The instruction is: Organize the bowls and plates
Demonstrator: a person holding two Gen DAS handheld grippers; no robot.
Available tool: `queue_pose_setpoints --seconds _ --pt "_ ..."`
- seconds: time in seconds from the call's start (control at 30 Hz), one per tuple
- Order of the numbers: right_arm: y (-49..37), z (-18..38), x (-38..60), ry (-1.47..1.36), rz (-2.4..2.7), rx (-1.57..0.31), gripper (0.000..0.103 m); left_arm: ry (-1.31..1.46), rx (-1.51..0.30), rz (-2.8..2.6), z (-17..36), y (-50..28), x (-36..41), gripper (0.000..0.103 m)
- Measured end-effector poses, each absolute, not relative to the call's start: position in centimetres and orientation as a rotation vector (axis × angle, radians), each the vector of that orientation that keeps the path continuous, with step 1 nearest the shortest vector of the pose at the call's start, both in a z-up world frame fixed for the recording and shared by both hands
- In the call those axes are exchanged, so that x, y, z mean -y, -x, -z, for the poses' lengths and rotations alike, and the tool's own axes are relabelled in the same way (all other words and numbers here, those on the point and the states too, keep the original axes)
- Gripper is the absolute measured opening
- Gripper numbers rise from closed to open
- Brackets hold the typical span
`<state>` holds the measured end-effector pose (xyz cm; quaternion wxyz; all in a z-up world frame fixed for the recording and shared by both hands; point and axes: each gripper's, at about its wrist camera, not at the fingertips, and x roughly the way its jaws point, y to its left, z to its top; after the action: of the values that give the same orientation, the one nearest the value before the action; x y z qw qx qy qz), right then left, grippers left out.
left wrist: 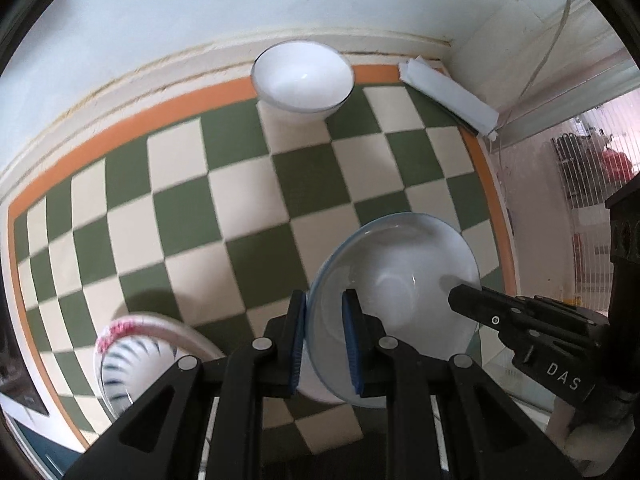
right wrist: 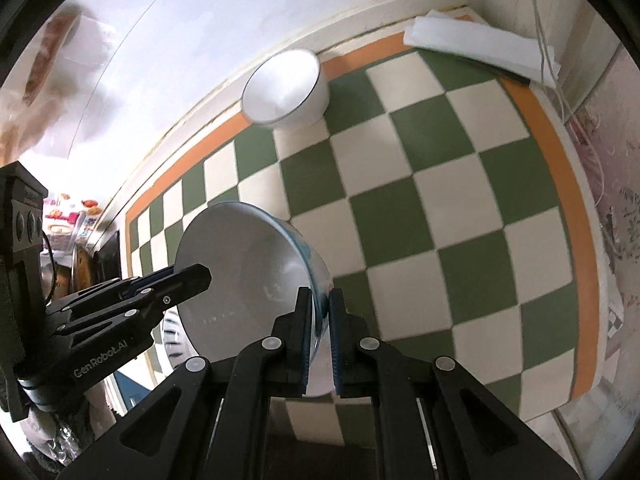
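Note:
A white bowl with a blue rim (left wrist: 400, 280) hangs above the green-and-cream checkered cloth (left wrist: 248, 200), held from two sides. My left gripper (left wrist: 325, 300) is shut on its near rim, one pad inside and one outside. My right gripper (left wrist: 460, 300) clamps the opposite rim. In the right wrist view the same bowl (right wrist: 248, 272) sits tilted, with my right gripper (right wrist: 319, 296) shut on its edge and my left gripper (right wrist: 200, 274) biting the far rim. A plain white bowl (left wrist: 304, 76) (right wrist: 284, 88) stands at the back by the wall. A bowl with a pink rim and dark stripes (left wrist: 132, 360) lies below left.
Folded white paper (left wrist: 448, 96) (right wrist: 480, 48) lies in the back right corner, with a thin cable (right wrist: 544, 40) running over it. The cloth's orange border (right wrist: 568, 184) marks the table's edges. The wall runs close behind the white bowl.

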<state>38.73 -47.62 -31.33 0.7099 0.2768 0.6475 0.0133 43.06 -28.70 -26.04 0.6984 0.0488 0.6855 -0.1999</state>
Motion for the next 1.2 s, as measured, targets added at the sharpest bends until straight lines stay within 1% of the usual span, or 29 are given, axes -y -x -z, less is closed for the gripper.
queue_pose_setpoints --seconds 0.33,0.87,1.2 --pt "-36.1 33.3 44.7 -0.604 -0.057 -1.501 0.01 -0.093 -1.586 0.42 28.6 -39.8 26.0 0.016" --pt "-35.3 36.2 44.9 -0.582 -0.023 -1.558 0.01 -0.15 -1.639 0.408 32.6 -38.3 26.9 0.016" --pt "-35.9 37.1 44.5 -0.573 -0.011 -1.581 0.01 -0.163 -1.65 0.399 33.9 -38.3 27.3 0.016"
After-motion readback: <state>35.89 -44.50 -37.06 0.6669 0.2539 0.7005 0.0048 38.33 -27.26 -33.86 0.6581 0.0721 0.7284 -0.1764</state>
